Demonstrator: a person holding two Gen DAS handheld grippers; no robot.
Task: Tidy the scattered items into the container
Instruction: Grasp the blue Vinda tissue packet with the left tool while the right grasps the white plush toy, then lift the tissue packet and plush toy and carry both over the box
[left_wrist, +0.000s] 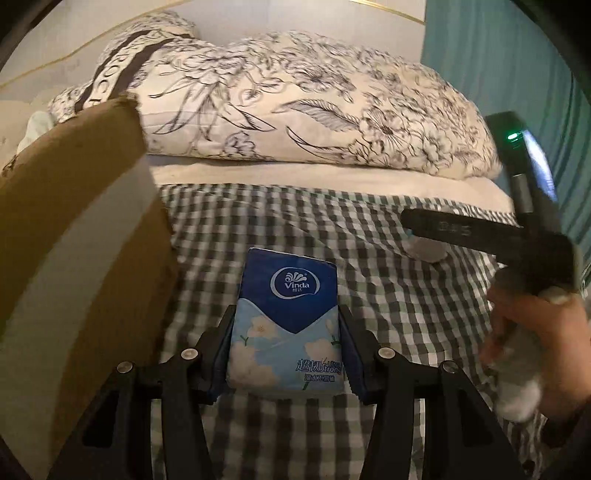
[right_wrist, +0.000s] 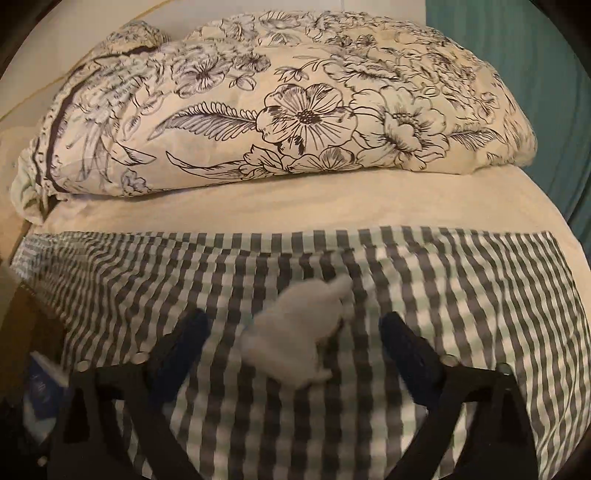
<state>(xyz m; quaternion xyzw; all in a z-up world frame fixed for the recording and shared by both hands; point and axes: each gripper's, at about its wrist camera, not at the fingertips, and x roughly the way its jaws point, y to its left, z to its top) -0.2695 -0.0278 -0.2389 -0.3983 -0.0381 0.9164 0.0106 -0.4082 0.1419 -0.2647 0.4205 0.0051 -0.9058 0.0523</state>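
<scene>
The left gripper (left_wrist: 286, 354) clamps its fingers on the blue tissue pack (left_wrist: 288, 325) over the checked bed (left_wrist: 369, 295); next it needs carrying left into the cardboard box (left_wrist: 74, 240). Beyond, the right gripper (right_wrist: 291, 343) stands wide around a blurred white item (right_wrist: 295, 332), not yet pinched.

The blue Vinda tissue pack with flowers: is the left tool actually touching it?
Touching. In the left wrist view the left tool has both pads pressed against the sides of the blue tissue pack, no gap either side.
</scene>
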